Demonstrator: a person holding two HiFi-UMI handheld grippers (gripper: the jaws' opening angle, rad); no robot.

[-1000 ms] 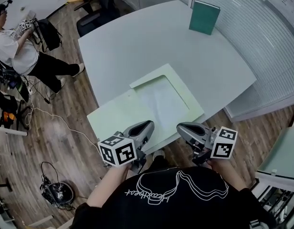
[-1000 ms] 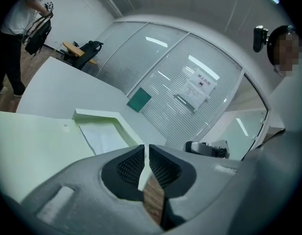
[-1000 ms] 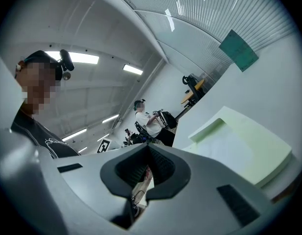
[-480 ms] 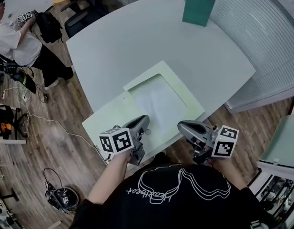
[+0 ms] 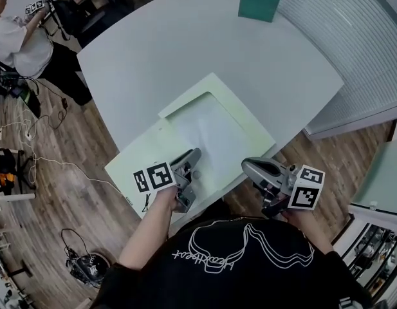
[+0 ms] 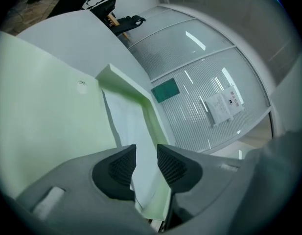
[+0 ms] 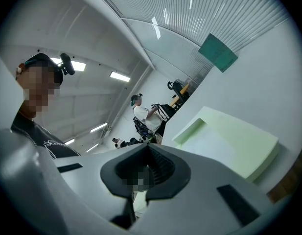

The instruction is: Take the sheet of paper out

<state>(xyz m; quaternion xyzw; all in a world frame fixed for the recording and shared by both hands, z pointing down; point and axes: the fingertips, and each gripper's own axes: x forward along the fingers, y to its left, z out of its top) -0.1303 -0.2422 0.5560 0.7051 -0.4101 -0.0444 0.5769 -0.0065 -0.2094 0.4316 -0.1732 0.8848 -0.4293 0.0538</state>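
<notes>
White counter (image 5: 185, 50) carries a pale green folder (image 5: 246, 118) with the sheet of paper (image 5: 208, 131) lying in it; left claw (image 5: 193, 157) is opening over the sheet's near edge, right claw (image 5: 249, 167) pressed together

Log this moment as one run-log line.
left claw: opening, sheet edge between, unpinched | right claw: shut, empty | sheet: in green folder

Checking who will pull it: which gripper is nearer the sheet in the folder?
Left. The left gripper is at the near edge of the sheet, jaws opening with that edge between them; the right gripper hangs shut off the table.
</notes>
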